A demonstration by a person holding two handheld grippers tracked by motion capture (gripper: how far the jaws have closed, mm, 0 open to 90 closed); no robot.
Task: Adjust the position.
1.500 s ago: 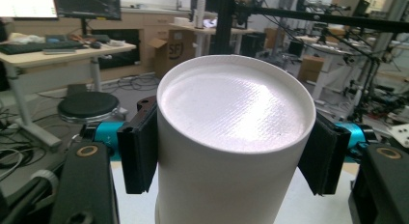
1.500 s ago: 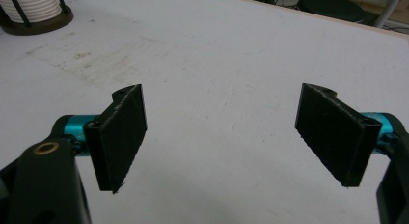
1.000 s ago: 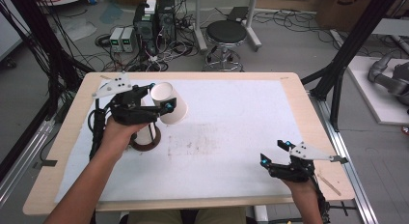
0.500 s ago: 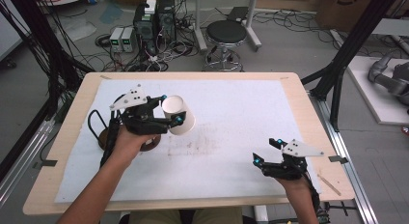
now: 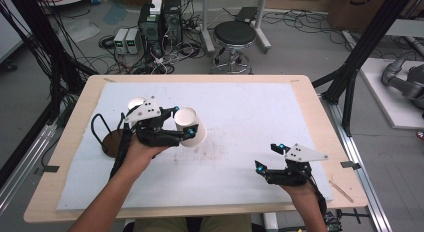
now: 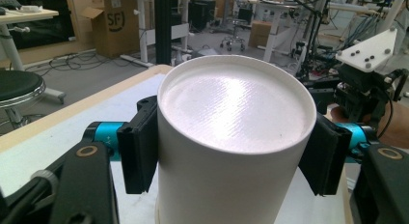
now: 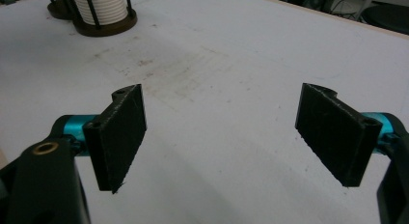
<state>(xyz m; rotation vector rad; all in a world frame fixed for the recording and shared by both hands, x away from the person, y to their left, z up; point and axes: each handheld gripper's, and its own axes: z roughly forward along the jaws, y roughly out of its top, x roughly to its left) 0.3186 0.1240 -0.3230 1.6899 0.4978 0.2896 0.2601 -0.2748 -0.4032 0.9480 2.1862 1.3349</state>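
White paper cup [image 5: 190, 126]: in the high view, the left gripper [image 5: 182, 133] is holding it sideways just above the white mat [image 5: 250, 112], left of centre.
Cup holder [image 5: 111, 142]: a dark round base with a wire loop is sitting behind the left hand.
Right gripper [image 5: 266, 159]: it is hovering near the mat's front right, jaws spread, carrying nothing.
Left gripper view: both black pads [image 6: 140, 147] are pinching the cup [image 6: 231, 137] across its sides, the closed bottom facing the camera.
Right gripper view: jaws are standing wide apart over bare mat [image 7: 231, 64]; a stack of cups [image 7: 101, 4] is waiting in a stand at the far corner.
Handling: probably very light, thin-walled and easily crushed; gripping mid-wall gently looks safest.
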